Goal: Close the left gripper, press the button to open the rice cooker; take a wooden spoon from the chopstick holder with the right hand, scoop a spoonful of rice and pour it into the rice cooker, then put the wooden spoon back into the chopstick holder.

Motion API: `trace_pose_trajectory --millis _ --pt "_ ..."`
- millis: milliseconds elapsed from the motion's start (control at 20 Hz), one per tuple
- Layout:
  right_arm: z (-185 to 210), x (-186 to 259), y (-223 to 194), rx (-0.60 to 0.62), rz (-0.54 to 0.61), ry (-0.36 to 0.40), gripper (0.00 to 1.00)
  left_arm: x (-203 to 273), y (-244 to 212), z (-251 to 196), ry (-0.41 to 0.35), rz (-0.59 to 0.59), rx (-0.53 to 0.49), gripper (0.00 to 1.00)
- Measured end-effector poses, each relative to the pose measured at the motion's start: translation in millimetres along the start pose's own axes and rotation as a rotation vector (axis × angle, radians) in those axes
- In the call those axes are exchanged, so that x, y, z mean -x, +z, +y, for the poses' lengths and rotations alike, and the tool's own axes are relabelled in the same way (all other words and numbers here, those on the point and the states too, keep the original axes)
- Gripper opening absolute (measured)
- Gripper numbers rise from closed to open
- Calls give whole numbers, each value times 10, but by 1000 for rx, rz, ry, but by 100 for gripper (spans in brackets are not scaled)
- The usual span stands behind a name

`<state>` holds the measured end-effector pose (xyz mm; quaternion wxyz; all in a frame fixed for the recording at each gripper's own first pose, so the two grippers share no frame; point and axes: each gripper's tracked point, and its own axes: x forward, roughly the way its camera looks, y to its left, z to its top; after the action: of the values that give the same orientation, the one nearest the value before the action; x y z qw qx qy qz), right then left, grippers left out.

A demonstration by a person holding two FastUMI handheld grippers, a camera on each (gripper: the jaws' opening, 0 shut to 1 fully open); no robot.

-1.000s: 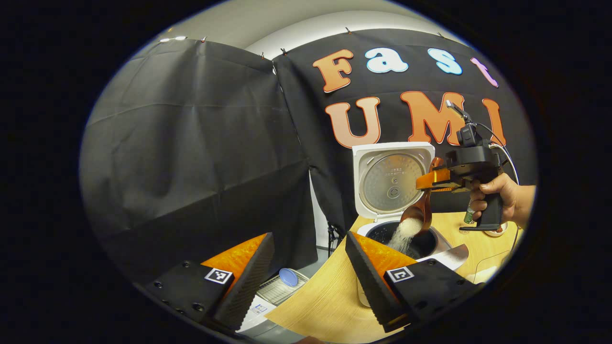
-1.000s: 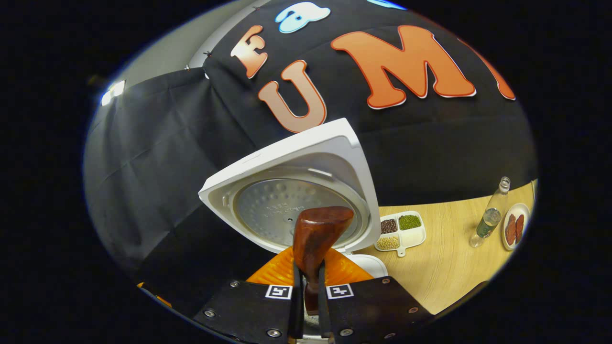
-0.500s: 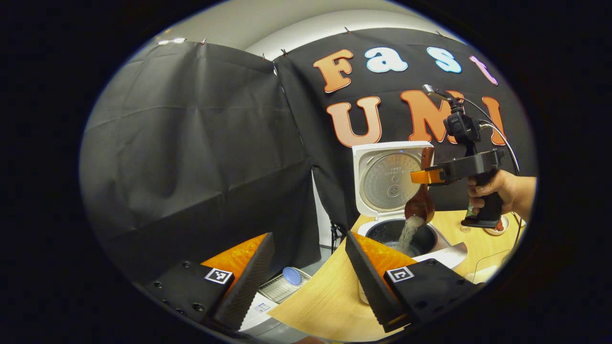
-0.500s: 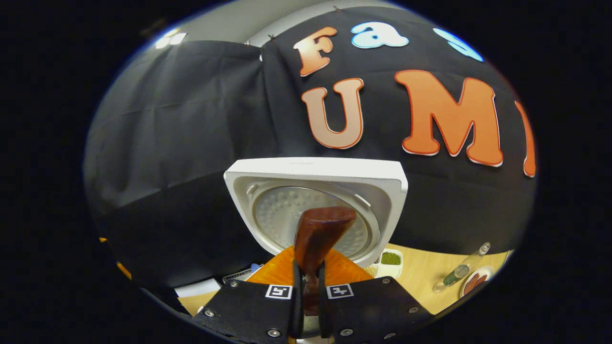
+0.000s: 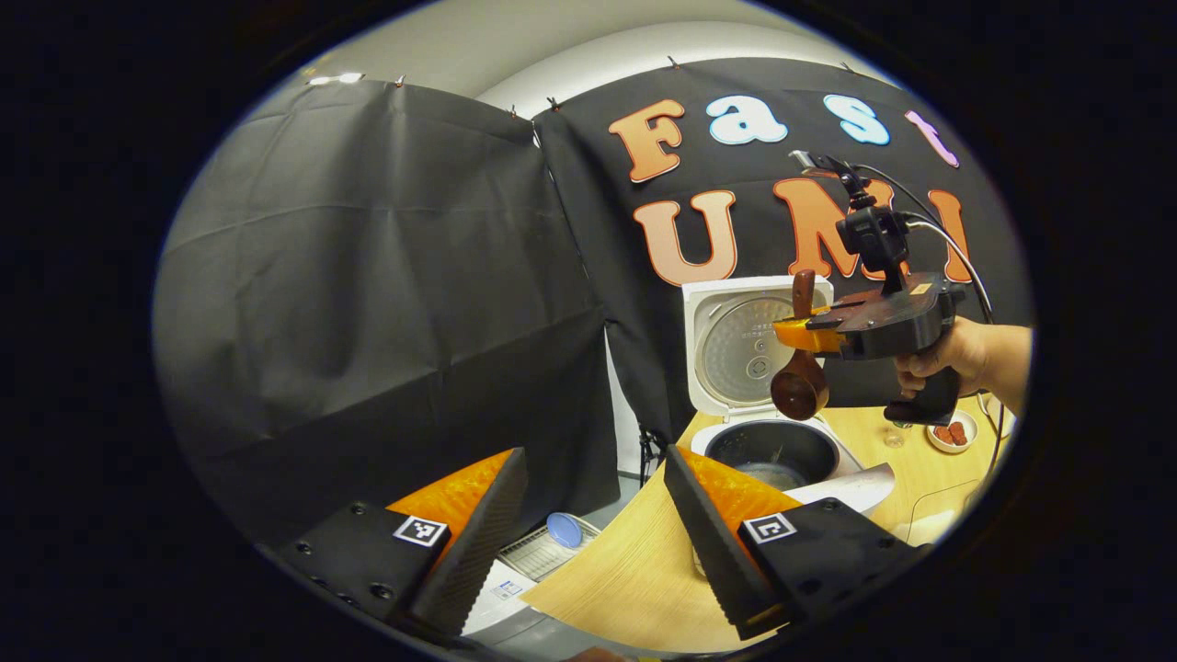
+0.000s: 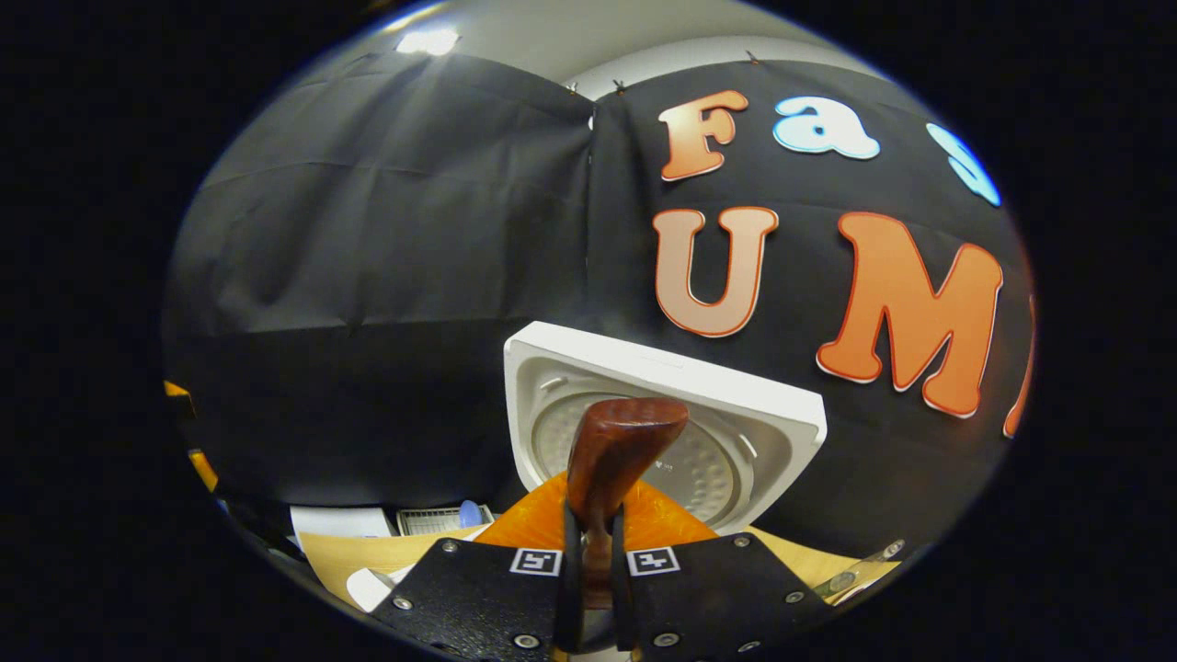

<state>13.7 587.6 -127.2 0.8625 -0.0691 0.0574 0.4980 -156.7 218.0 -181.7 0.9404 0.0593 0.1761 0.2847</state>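
The white rice cooker (image 5: 855, 487) stands on the wooden table with its lid (image 5: 747, 342) raised; a little rice lies in the dark inner pot (image 5: 771, 460). Above the pot my right gripper (image 5: 798, 333), held by a hand (image 5: 956, 354), is shut on the handle of the wooden spoon (image 5: 798, 391), whose bowl hangs down with no rice falling from it. In the right gripper view the spoon's handle (image 6: 614, 450) sticks out between the shut fingers of my right gripper (image 6: 590, 524), with the lid (image 6: 699, 414) behind it. My left gripper (image 5: 593, 455) stands open off the table's left edge, holding nothing.
A small plate of reddish food (image 5: 952, 432) sits on the table (image 5: 625, 570) right of the cooker. A glass bottle (image 6: 855, 570) lies low at the right. Below the table's left edge a white rack holds a blue disc (image 5: 563, 530).
The stream of rice from the spoon into the pot has stopped. The right gripper has levelled and risen, lifting the spoon above the pot. The left gripper has stayed put.
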Motion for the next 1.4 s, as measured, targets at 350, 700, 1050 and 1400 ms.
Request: trace_pose_trajectory --millis 350,700,1050,1400 --pt "173 116 -12 38 8 40 12 103 33 8 9 -8 17 100" --pt "-285 614 -27 -301 -3 -13 12 252 123 -186 -19 -29 28 100" --pt "-1050 1703 -346 -513 -4 -134 12 425 193 -921 -139 -27 53 96" --pt "-1952 2854 -891 -646 -8 -345 12 521 341 -1708 -260 -23 56 98"
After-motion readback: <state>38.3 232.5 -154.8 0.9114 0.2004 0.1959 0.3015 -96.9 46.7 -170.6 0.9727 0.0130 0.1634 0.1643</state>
